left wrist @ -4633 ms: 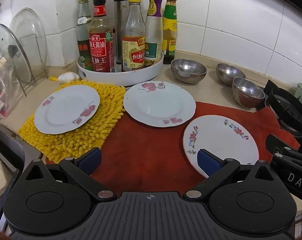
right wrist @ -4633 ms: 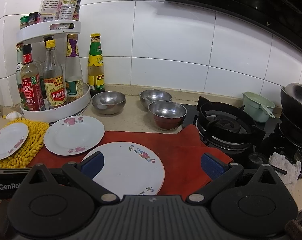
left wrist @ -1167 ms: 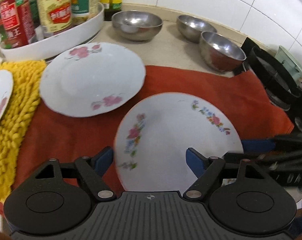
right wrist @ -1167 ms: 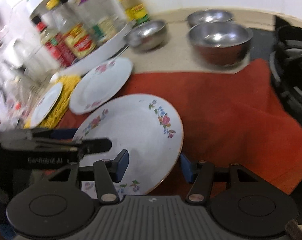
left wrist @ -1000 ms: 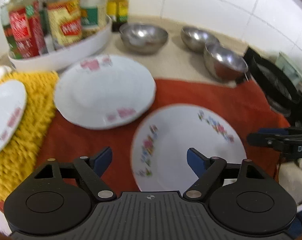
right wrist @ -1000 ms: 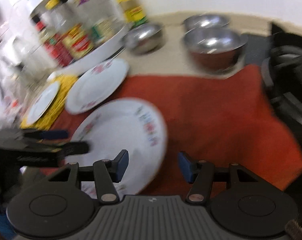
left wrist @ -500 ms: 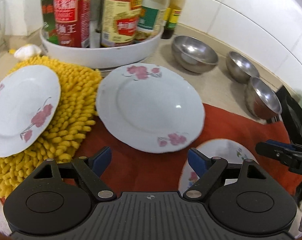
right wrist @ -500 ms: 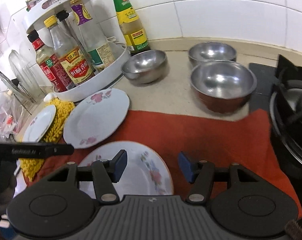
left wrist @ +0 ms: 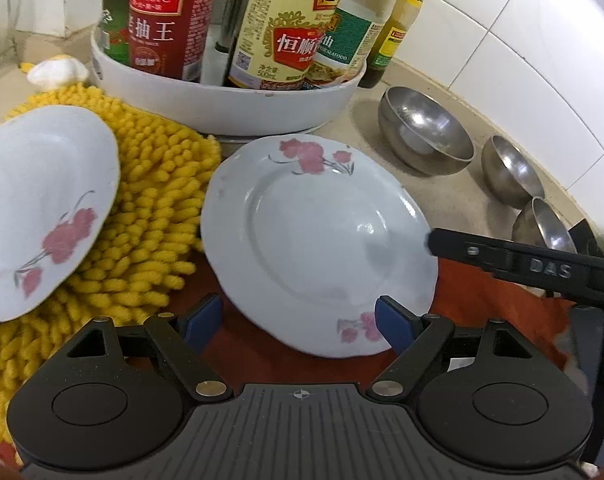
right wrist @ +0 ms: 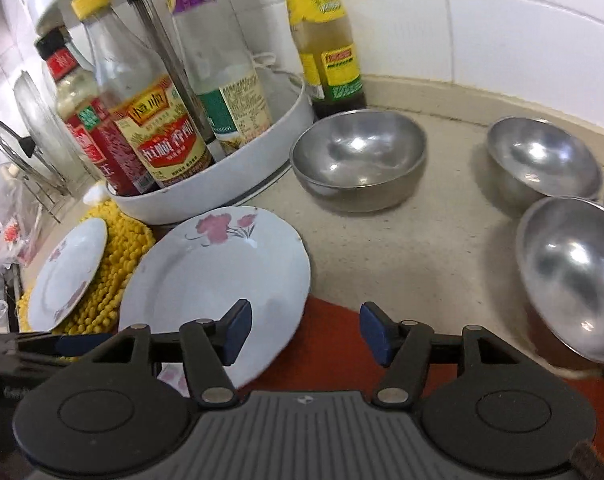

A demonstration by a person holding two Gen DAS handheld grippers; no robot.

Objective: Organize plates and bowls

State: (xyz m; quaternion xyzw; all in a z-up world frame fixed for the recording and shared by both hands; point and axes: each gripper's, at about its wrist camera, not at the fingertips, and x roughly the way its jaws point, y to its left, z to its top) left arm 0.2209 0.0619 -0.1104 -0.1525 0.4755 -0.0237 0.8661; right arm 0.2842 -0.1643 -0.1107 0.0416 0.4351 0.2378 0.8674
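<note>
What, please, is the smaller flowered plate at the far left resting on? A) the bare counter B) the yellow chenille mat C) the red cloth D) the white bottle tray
B: the smaller plate lies on the yellow chenille mat, whose loops show around its edge, while the red cloth begins beyond the middle plate.

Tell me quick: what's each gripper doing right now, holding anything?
Left gripper: open, empty, near edge of the middle plate between its fingers.
Right gripper: open, jaws just been opening, holding nothing; same plate's rim lies below them.
</note>
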